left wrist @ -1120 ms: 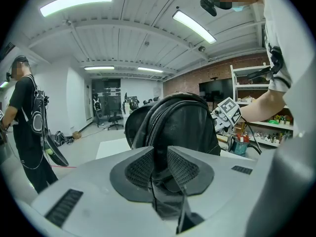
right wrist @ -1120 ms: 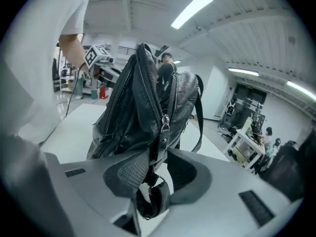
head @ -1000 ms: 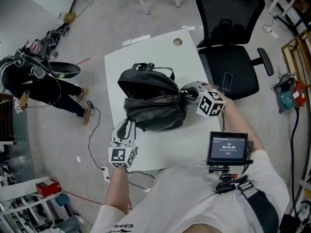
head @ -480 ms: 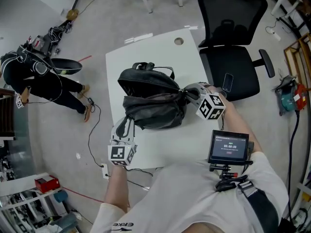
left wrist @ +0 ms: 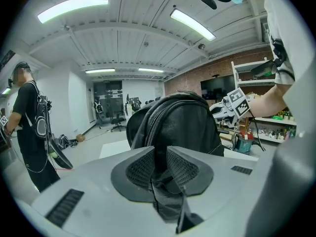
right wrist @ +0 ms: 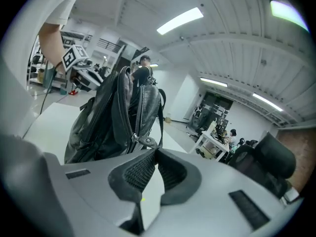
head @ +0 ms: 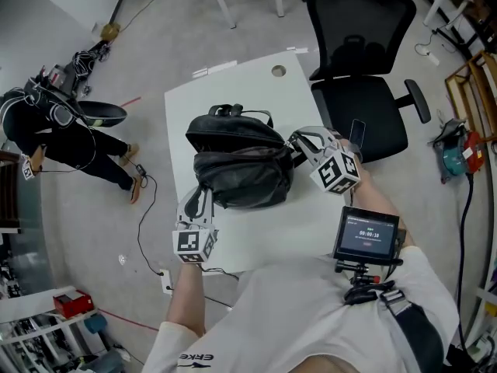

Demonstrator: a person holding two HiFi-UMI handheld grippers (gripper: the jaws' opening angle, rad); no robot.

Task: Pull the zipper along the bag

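Observation:
A black leather backpack (head: 241,165) lies on the white table (head: 233,84). My left gripper (head: 199,198) is at the bag's near-left corner. In the left gripper view it (left wrist: 160,154) is shut on a fold of the bag's black fabric (left wrist: 165,191). My right gripper (head: 297,141) is at the bag's right end. In the right gripper view its jaws (right wrist: 154,152) meet at the tips on the leather zipper pull (right wrist: 146,142), which hangs from the zipper track (right wrist: 129,117). The track runs up the bag between two folds.
A black office chair (head: 365,92) stands just right of the table, with a phone (head: 356,130) on its seat. A person in black (head: 54,130) stands on the floor at the left. A cable hole (head: 278,71) is near the table's far edge. A small screen (head: 365,235) hangs at my chest.
My right gripper has shifted slightly away from the bag's bunched right end, towards the far side. The left gripper keeps its hold in the same spot.

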